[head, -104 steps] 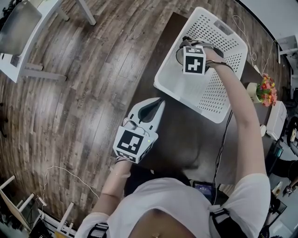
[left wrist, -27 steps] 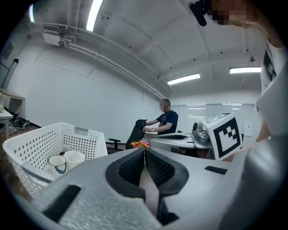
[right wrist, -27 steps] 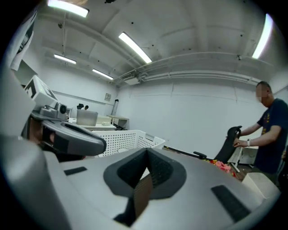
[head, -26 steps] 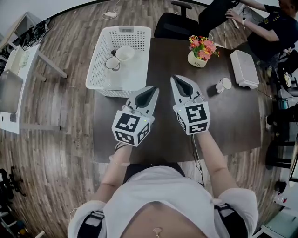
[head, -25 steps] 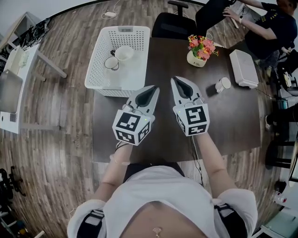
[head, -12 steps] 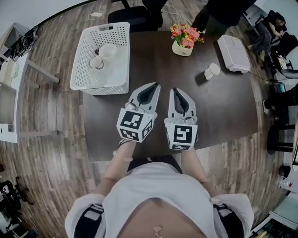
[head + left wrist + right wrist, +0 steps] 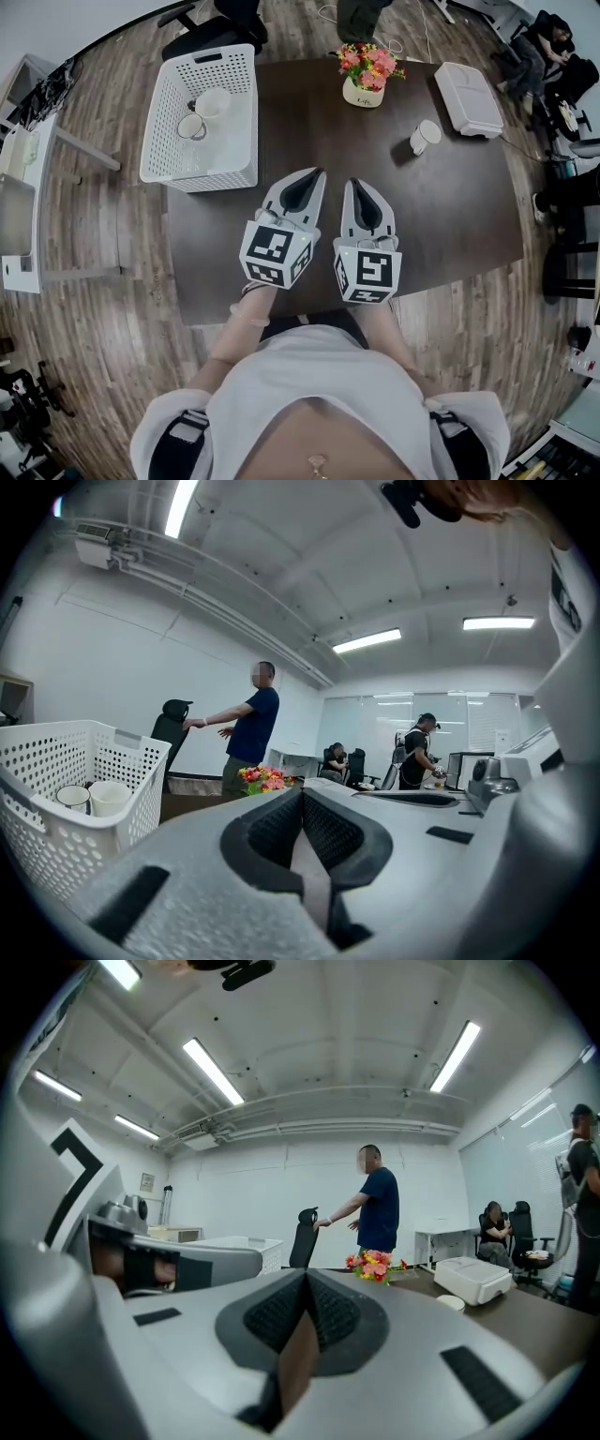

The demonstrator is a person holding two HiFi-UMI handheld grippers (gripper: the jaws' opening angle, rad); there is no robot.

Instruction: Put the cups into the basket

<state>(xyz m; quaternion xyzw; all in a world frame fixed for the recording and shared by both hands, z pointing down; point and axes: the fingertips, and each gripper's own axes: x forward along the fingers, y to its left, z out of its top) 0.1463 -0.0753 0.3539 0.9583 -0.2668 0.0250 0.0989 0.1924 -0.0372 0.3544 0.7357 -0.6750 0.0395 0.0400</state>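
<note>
Left gripper [image 7: 312, 178]: grey moulded plastic. Its ribbed dark pads are pressed together with nothing between them. It hovers low over the near part of the table.
Right gripper [image 7: 357, 187]: the same shape, just beside the left one. Its jaws are fully closed and it carries nothing.
Table [image 7: 469, 211]: dark brown, smooth and matt.
Basket [image 7: 199, 176]: white plastic and rectangular, with walls full of small holes. It stands on the left end of the table, partly over the edge.
Mug [image 7: 191, 126]: pale, round, with a handle. It stands inside the basket at the far side.
White cup [image 7: 213, 101]: wider and bowl-like, inside the basket and touching or just beside the mug.
Third cup [image 7: 425, 137]: white and smooth, on the table to the right, well apart from the basket. It seems to lie on its side.
Progress: two cups are in and one is not yet in. I judge that the right gripper is the better one to fetch it.
Flower pot [image 7: 361, 92]: cream pot with pink and orange flowers, at the far edge.
White box [image 7: 469, 98]: flat with rounded corners, beyond the third cup.
</note>
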